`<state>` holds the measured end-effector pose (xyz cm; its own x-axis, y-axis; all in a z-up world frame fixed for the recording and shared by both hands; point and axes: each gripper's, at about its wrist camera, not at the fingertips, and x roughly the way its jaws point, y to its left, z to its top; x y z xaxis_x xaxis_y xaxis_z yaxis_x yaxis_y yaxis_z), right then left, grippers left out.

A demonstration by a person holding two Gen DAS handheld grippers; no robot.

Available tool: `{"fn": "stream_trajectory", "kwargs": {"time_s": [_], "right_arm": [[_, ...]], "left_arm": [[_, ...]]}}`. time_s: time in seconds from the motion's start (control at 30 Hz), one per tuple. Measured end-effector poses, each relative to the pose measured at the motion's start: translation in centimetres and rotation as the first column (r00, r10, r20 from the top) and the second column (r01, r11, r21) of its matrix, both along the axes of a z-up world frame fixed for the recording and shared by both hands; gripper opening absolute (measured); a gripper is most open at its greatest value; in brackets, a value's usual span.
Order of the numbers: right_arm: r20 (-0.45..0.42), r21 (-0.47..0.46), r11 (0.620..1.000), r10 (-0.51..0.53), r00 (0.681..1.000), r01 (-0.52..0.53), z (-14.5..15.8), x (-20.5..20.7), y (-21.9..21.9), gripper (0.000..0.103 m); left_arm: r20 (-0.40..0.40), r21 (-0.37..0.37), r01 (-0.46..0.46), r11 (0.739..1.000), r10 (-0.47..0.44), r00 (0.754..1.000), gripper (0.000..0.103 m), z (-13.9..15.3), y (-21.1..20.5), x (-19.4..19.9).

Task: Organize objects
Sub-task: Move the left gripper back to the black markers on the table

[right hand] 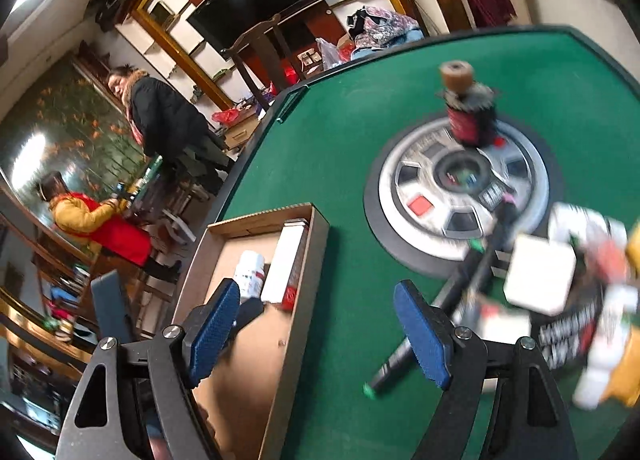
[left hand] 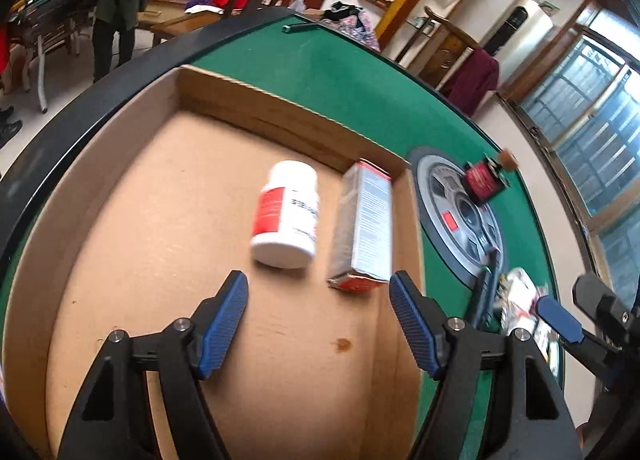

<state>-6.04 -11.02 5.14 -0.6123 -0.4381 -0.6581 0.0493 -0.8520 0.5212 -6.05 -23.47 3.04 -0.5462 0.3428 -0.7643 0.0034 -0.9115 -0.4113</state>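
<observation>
A shallow cardboard box point(left hand: 120, 219) sits on the green table point(left hand: 360, 99). Inside lie a white pill bottle with a red label point(left hand: 286, 213) and a long grey carton point(left hand: 366, 223). My left gripper point(left hand: 318, 292) is open and empty, above the box floor just short of both. My right gripper point(right hand: 316, 308) is open and empty over the green felt, between the box point(right hand: 288, 300) and a blurred pile of packets point(right hand: 560, 300). A black marker point(right hand: 436, 320) lies just right of it. The bottle point(right hand: 250, 272) and carton point(right hand: 286, 260) also show in the right wrist view.
A round silver and black hub point(right hand: 460, 195) sits in the table's middle with a small red-labelled corked bottle point(right hand: 466, 115) standing on it. The right gripper's pad point(left hand: 558, 318) shows at the left view's right edge. People point(right hand: 168, 119) stand beyond the table.
</observation>
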Motion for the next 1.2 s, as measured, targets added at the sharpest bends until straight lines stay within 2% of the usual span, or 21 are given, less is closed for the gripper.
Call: {"fn": "stream_trajectory", "kwargs": {"time_s": [0.1, 0.17, 0.23, 0.33, 0.4, 0.47, 0.53, 0.6, 0.63, 0.7, 0.8, 0.87, 0.9, 1.03, 1.17, 1.2], "right_arm": [[-0.014, -0.011, 1.0, -0.003, 1.0, 0.003, 0.0, 2.1, 1.6, 0.084], [-0.04, 0.014, 1.0, -0.009, 0.999, 0.009, 0.3, 3.5, 2.6, 0.084], [-0.069, 0.047, 0.999, -0.022, 0.997, 0.025, 0.7, 4.9, 3.7, 0.086], [-0.089, 0.071, 0.996, -0.044, 0.995, 0.051, 1.6, 5.5, 5.4, 0.088], [-0.108, 0.116, 0.99, -0.067, 0.992, 0.08, 2.2, 5.9, 6.6, 0.089], [-0.15, 0.202, 0.97, -0.102, 0.983, 0.132, 3.0, 6.2, 7.6, 0.089], [-0.245, 0.304, 0.929, -0.138, 0.96, 0.211, 4.3, 7.1, 8.1, 0.093], [-0.364, 0.372, 0.88, -0.153, 0.919, 0.294, 5.5, 8.5, 8.3, 0.103], [-0.438, 0.383, 0.858, -0.158, 0.885, 0.343, 6.0, 9.3, 8.6, 0.103], [-0.479, 0.355, 0.861, -0.168, 0.862, 0.365, 6.1, 9.8, 9.6, 0.103], [-0.392, 0.34, 0.849, -0.263, 0.882, 0.404, 4.9, 8.1, 12.7, 0.103], [-0.309, 0.315, 0.869, -0.286, 0.907, 0.381, 3.8, 6.3, 15.1, 0.103], [-0.291, 0.309, 0.871, -0.296, 0.91, 0.383, 3.3, 5.6, 16.2, 0.103], [-0.303, 0.358, 0.817, -0.356, 0.884, 0.452, 1.6, 4.3, 19.6, 0.103], [-0.279, 0.321, 0.809, -0.415, 0.866, 0.492, -0.7, 4.2, 22.6, 0.103], [-0.244, 0.312, 0.817, -0.424, 0.872, 0.484, -1.5, 3.9, 23.3, 0.103]], "left_arm": [[-0.016, 0.008, -0.001, 1.0, 0.001, 1.0, 0.072, 0.3, 0.0, 1.1], [-0.048, 0.008, -0.011, 1.0, 0.012, 0.999, 0.072, 0.9, -0.1, 1.7], [-0.091, -0.009, -0.028, 1.0, 0.027, 0.995, 0.073, 2.0, 0.0, 2.7], [-0.147, 0.016, -0.009, 1.0, 0.011, 0.989, 0.075, 4.3, 0.9, 4.3], [-0.185, 0.006, 0.014, 1.0, -0.012, 0.983, 0.08, 5.8, 2.3, 5.4], [-0.221, -0.036, 0.036, 0.999, -0.043, 0.974, 0.085, 6.9, 4.0, 6.3], [-0.236, -0.09, 0.061, 0.994, -0.081, 0.968, 0.085, 7.6, 6.1, 7.0], [-0.227, -0.1, 0.091, 0.991, -0.112, 0.968, 0.085, 7.7, 7.5, 7.4], [-0.219, -0.094, 0.104, 0.99, -0.123, 0.968, 0.085, 7.6, 8.2, 7.4], [-0.195, -0.078, 0.129, 0.989, -0.142, 0.97, 0.085, 7.1, 9.2, 7.7], [-0.164, -0.091, 0.14, 0.986, -0.154, 0.974, 0.085, 6.3, 10.1, 7.5], [-0.152, -0.115, 0.132, 0.985, -0.148, 0.977, 0.085, 6.0, 10.2, 7.4], [-0.147, -0.129, 0.131, 0.983, -0.15, 0.978, 0.085, 5.8, 10.4, 7.3], [-0.131, -0.201, 0.14, 0.97, -0.168, 0.977, 0.085, 4.9, 11.1, 6.6], [-0.089, -0.245, 0.187, 0.951, -0.214, 0.973, 0.085, 3.4, 13.2, 5.2], [-0.074, -0.278, 0.216, 0.936, -0.245, 0.967, 0.085, 2.8, 14.2, 4.8]]}}
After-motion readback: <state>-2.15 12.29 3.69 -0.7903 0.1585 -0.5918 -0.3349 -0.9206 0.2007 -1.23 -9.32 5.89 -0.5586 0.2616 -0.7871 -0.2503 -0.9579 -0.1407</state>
